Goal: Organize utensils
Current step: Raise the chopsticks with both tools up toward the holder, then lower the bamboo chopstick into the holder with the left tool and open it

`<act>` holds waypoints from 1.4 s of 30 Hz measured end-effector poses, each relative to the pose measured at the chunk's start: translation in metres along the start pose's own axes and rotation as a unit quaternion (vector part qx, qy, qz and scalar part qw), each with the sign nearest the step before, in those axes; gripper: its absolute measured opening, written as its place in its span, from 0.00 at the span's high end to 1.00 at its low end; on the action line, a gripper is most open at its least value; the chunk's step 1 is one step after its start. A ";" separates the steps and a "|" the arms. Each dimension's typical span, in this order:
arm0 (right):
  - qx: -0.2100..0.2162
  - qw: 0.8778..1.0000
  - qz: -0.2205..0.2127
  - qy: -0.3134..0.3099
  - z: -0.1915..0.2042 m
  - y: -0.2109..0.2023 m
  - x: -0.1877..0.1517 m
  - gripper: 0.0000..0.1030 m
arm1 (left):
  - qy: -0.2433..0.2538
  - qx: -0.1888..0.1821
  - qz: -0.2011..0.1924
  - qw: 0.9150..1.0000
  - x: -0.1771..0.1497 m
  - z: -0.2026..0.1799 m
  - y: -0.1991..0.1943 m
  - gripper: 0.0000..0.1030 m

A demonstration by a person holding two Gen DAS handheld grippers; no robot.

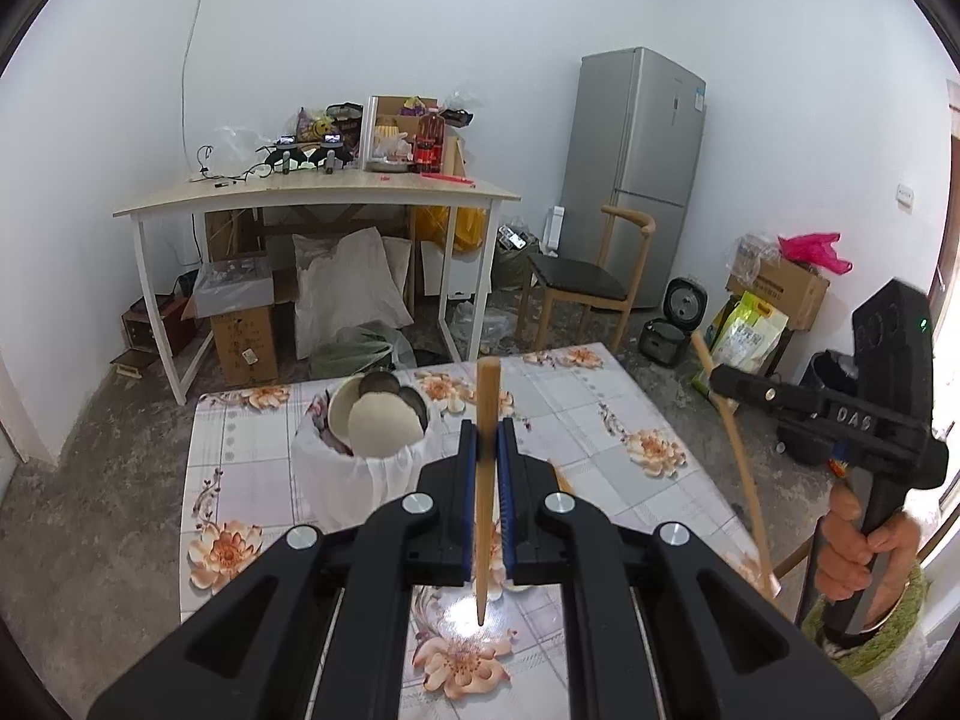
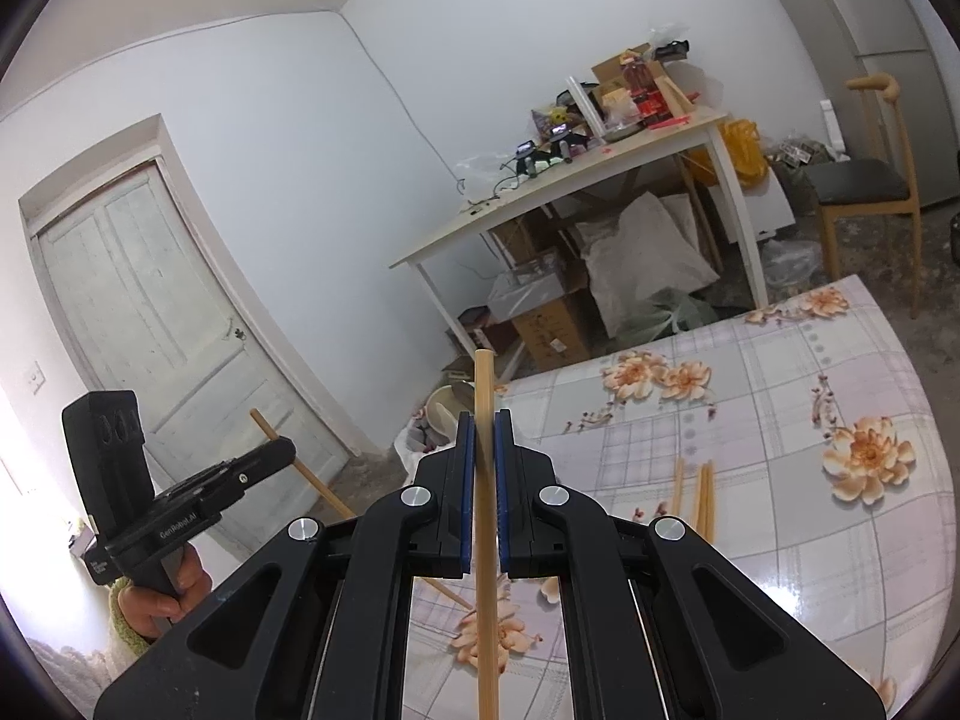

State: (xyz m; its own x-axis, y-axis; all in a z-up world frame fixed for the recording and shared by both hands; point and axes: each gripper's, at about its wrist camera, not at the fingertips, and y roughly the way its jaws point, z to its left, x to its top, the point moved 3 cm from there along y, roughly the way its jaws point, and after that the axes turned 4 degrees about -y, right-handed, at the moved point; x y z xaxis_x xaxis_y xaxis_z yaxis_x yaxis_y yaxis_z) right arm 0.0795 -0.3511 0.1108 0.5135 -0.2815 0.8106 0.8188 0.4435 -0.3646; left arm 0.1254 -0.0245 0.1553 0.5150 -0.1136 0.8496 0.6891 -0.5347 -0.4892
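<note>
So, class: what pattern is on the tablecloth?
The tablecloth has pale checks with peach-orange flowers; the right wrist view shows it best.

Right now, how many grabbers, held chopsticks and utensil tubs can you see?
Grippers: 2 (left gripper, right gripper)
Held chopsticks: 2 (left chopstick, right chopstick)
Utensil tubs: 1 (white tub)
Total: 5
</note>
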 end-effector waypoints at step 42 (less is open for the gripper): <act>0.012 0.999 0.034 0.011 -0.015 0.056 0.020 0.96 | 0.009 0.109 -0.048 0.993 0.070 0.099 0.083 0.93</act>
State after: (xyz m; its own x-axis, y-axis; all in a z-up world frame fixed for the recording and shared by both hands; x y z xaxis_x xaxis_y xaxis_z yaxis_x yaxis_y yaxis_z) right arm 0.1399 -0.3451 0.0998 0.5730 -0.2680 0.7745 0.7758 0.4820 -0.4071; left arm 0.2691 0.0060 0.1551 0.4341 -0.0880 0.8965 0.8288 -0.3510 -0.4358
